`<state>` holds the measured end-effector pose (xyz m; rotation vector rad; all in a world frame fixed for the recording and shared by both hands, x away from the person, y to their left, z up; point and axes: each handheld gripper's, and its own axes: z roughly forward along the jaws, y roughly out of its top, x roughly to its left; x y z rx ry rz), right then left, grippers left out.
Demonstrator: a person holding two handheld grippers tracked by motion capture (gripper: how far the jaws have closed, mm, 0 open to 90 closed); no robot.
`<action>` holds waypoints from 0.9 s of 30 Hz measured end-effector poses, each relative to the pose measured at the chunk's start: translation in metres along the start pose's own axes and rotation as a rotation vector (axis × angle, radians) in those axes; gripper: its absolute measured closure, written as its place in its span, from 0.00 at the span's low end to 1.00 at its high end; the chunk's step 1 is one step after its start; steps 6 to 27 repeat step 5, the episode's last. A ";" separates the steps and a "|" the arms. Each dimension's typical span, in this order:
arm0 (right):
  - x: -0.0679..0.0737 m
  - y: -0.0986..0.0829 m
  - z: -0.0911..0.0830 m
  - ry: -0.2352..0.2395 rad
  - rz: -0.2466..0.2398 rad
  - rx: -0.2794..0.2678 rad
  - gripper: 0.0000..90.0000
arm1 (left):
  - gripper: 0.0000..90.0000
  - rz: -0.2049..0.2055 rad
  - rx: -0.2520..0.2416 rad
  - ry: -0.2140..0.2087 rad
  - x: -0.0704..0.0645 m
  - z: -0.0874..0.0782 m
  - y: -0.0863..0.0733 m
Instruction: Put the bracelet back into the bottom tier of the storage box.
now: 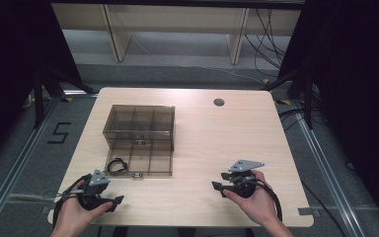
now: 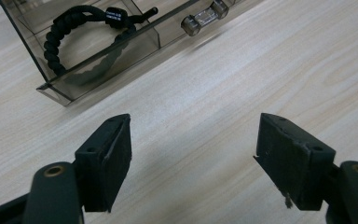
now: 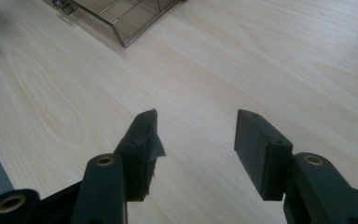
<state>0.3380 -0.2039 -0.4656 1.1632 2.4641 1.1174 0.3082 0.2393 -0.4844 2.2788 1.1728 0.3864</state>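
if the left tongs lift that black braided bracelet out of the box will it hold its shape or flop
The bracelet looks like woven cord, so it would probably sag into an oval. It seems light and grippy rather than slippery. Its compartment in the box is shallow, so the loop may snag the wall.

My left hand (image 1: 71, 213) comes in at the bottom left of the high view, wrapped around the left gripper (image 1: 114, 202), whose jaws point to the right and stand apart with nothing between them. In its own view the left gripper (image 2: 193, 158) shows a wide gap between the two black jaws. My right hand (image 1: 254, 197) grips the right gripper (image 1: 218, 188), jaws pointing left, toward the other one. Seen along its own jaws, the right gripper (image 3: 196, 140) is spread too, holding nothing.
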 end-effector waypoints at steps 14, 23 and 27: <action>-0.001 0.000 0.001 0.001 -0.014 -0.003 0.55 | 0.29 -0.007 -0.006 -0.016 0.003 0.001 -0.001; -0.001 0.000 0.001 0.001 -0.014 -0.003 0.55 | 0.29 -0.007 -0.006 -0.016 0.003 0.001 -0.001; -0.001 0.000 0.001 0.001 -0.014 -0.003 0.55 | 0.29 -0.007 -0.006 -0.016 0.003 0.001 -0.001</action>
